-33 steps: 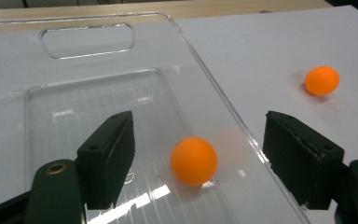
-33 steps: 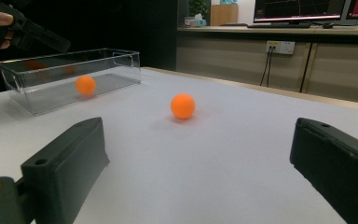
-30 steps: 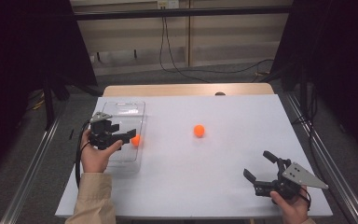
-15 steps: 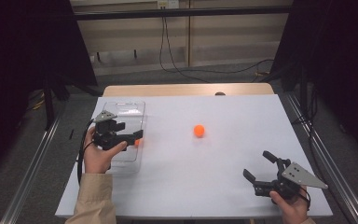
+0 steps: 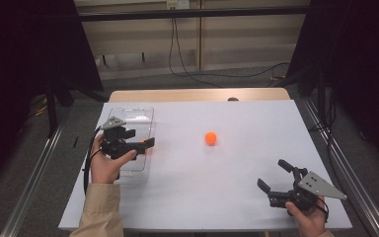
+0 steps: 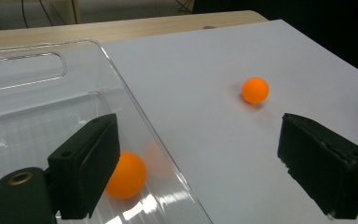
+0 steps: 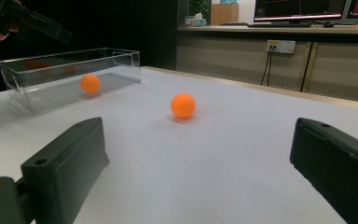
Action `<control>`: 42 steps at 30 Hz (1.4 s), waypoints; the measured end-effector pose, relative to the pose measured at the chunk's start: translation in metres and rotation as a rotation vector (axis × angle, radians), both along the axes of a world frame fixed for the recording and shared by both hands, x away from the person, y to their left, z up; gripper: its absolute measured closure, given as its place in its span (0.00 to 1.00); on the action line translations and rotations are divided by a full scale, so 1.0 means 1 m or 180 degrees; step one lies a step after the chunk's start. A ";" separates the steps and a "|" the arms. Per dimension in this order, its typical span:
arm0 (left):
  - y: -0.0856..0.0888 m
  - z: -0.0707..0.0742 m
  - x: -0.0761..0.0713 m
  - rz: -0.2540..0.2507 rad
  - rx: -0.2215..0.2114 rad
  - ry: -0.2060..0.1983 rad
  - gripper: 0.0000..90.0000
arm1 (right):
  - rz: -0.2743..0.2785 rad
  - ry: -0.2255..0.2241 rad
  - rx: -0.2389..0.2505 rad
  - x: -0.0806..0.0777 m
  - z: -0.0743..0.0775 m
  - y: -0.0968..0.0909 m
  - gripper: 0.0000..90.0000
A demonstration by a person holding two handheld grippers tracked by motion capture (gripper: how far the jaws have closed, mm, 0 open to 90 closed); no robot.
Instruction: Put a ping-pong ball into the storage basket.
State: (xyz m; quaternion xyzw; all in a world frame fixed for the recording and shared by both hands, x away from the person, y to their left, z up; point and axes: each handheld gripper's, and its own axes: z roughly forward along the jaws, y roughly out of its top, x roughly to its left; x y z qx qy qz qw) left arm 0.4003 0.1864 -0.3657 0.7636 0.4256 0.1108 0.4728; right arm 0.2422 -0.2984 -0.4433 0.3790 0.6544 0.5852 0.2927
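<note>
Our left gripper (image 5: 145, 143) jaws just opened above the clear bin (image 6: 37, 74), orange ball (image 6: 127, 174) released inside; right gripper (image 5: 275, 176) spread wide, grasping nothing.

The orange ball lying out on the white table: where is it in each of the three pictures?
High view: loose ball mid-table, right of the clear box.
Left gripper view: upper right, outside the box wall.
Right gripper view: centre, right of the box.
Shared landmark: the clear box.
</note>
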 end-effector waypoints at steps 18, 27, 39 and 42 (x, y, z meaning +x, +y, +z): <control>-0.013 0.002 -0.003 -0.0168 -0.0039 0.0001 0.14 | 0.0003 -0.0009 -0.0010 0.000 0.000 0.000 0.04; -0.021 0.001 -0.004 -0.0250 -0.0056 0.0020 0.13 | 0.0009 -0.0016 -0.0014 0.000 0.001 0.001 0.04; -0.029 0.002 -0.005 -0.0314 -0.0094 0.0017 0.13 | -0.0002 -0.0006 -0.0008 0.000 0.001 -0.001 0.04; -0.031 0.002 -0.005 -0.0329 -0.0092 0.0019 0.13 | -0.0004 -0.0005 -0.0010 0.000 0.001 -0.001 0.03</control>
